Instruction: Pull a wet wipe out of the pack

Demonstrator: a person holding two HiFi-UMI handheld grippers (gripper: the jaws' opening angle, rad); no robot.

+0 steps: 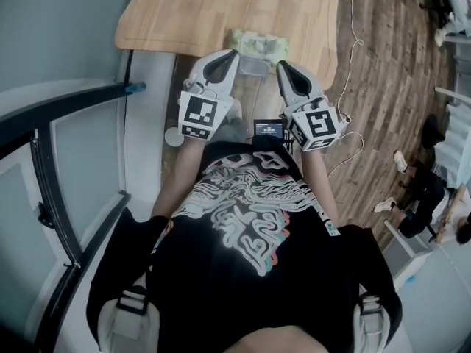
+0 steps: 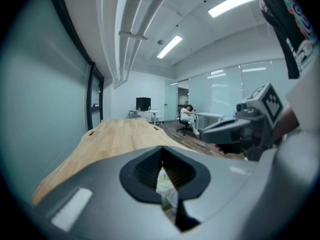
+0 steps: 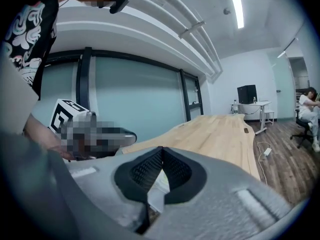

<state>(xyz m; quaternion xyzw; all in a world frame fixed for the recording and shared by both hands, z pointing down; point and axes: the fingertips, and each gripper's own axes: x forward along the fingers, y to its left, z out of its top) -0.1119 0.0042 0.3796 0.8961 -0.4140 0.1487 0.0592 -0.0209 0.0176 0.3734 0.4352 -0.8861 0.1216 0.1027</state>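
The wet wipe pack point(image 1: 257, 44), pale green and white, lies on the wooden table point(image 1: 213, 6) close to its near edge. My left gripper point(image 1: 232, 53) hovers just short of the pack's left end, and my right gripper point(image 1: 282, 65) sits just short of its right end. The jaws of both are closed tip to tip with nothing between them. In the left gripper view a pale sliver of the pack point(image 2: 165, 185) shows through the slot below the shut left gripper point(image 2: 161, 150). The right gripper view shows the same pale sliver point(image 3: 157, 190) under the shut right gripper point(image 3: 161, 150).
A small clear container point(image 1: 254, 67) sits at the table edge between the two grippers. A white cup point(image 1: 174, 136) is low on the left by a glass partition point(image 1: 73, 160). To the right are wooden floor, a white cable point(image 1: 356, 43) and desks where a seated person point(image 2: 189, 117) is working.
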